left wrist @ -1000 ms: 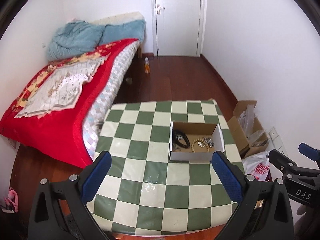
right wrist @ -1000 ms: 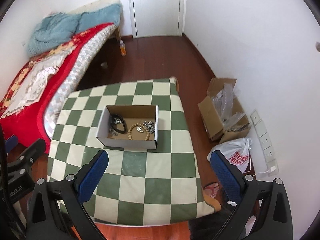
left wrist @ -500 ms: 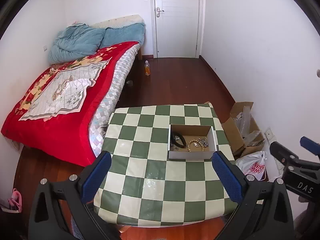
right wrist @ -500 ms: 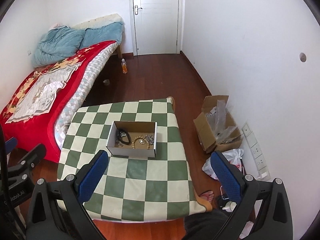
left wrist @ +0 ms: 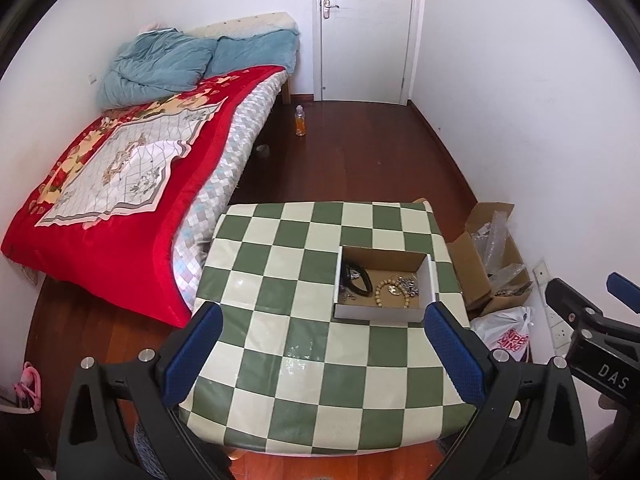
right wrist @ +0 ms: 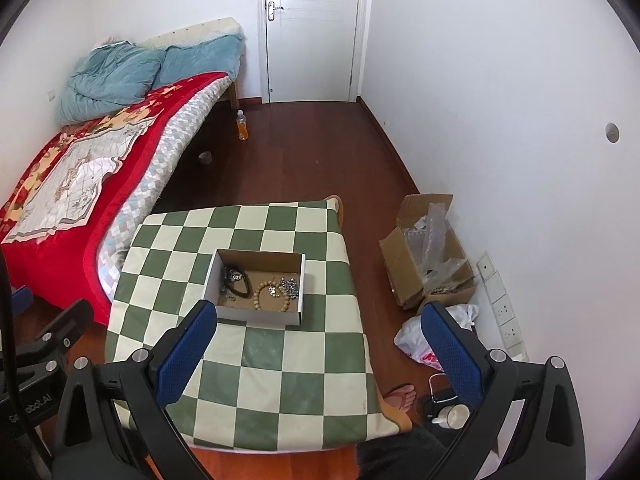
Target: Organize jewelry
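Pulling back higher from table [left wrist: 320, 356] versus a second ago, hovering left gripper [left wrist: 320, 344] and right gripper [right wrist: 316, 340] wide open, empty, jewelry box [right wrist: 256, 316] untouched.

open box [right wrist: 256, 312] | beaded bracelet [right wrist: 272, 296], chains, black band inside

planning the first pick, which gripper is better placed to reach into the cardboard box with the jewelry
Probably right, narrowly. The open right gripper has the small open cardboard box nearer its centreline; for the open left gripper it sits off toward the right finger. Both hang well back.
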### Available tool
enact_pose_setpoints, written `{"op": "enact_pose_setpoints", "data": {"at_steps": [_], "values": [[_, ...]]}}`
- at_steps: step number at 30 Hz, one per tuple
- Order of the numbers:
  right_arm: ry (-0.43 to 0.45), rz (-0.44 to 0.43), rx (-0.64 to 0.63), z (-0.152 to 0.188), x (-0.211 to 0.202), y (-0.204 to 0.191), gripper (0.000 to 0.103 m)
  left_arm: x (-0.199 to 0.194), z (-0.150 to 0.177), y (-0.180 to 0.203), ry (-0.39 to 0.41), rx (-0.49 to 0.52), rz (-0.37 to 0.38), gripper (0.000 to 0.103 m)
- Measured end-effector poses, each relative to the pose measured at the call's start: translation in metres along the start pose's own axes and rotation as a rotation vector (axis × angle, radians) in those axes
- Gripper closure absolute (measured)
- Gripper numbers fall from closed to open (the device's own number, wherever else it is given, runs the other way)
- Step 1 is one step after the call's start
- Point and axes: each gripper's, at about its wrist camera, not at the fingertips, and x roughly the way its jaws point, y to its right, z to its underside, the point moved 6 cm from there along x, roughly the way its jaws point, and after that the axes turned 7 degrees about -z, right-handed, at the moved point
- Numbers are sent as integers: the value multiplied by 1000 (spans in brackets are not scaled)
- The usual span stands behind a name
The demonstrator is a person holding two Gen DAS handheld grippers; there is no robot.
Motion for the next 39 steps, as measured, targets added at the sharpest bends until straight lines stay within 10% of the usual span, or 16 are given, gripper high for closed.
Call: {"op": "enact_pose_setpoints", "data": {"at_steps": [39], "values": [[-7, -5, -15, 0, 2, -2, 0, -10, -9, -4, 28, 1, -39, 0]]}}
